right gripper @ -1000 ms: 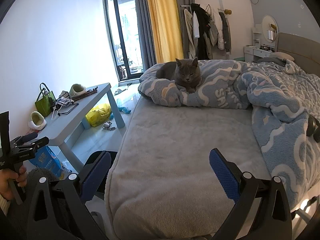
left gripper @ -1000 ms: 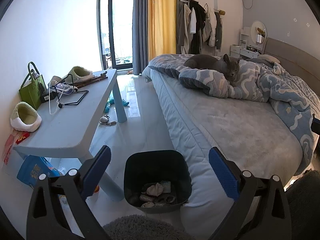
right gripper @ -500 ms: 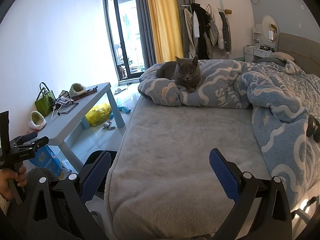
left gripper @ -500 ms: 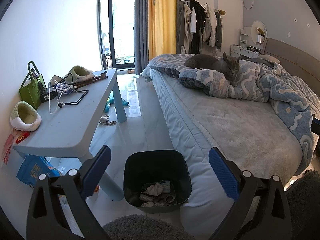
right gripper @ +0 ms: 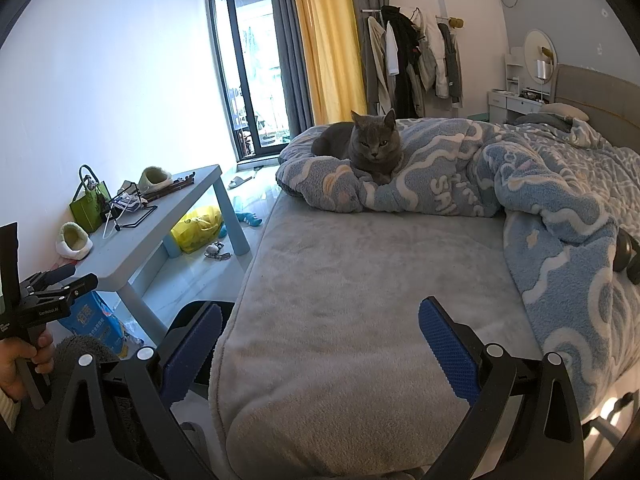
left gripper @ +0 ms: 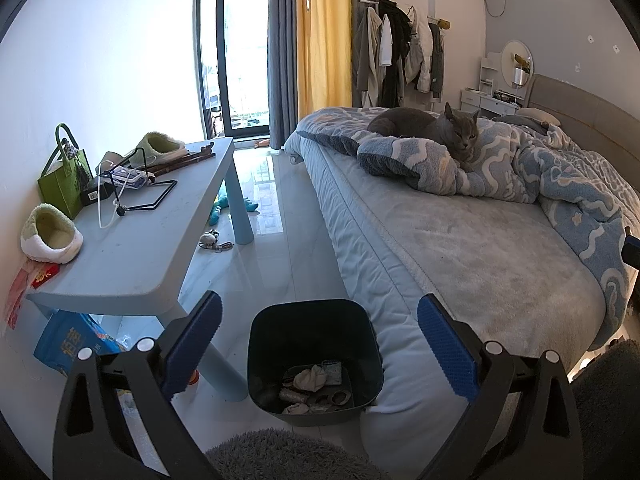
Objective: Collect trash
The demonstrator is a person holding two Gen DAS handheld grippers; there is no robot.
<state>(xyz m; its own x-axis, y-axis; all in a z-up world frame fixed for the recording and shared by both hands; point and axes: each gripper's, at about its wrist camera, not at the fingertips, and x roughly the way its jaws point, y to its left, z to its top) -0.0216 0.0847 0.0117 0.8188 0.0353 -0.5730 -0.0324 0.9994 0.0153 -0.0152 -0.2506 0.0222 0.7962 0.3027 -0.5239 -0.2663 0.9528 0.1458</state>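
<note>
Trash (left gripper: 316, 386) heaped at the bottom of dark bin (left gripper: 280, 322), on the floor between bed (left gripper: 460, 248) and blue table (left gripper: 132, 248). Left gripper (left gripper: 320, 344) spread wide, empty, above the bin. Right gripper (right gripper: 320, 346) likewise spread, empty, over the bed.

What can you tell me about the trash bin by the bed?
The bin is a dark, squarish tub with rounded corners, plastic by the look of it, open-topped with no lid or liner showing. It stands upright on the pale floor, close against the bed on one side, with the blue table leg on the other and a grey rug in front. Only the bottom is filled: crumpled tissue and scraps.
</note>
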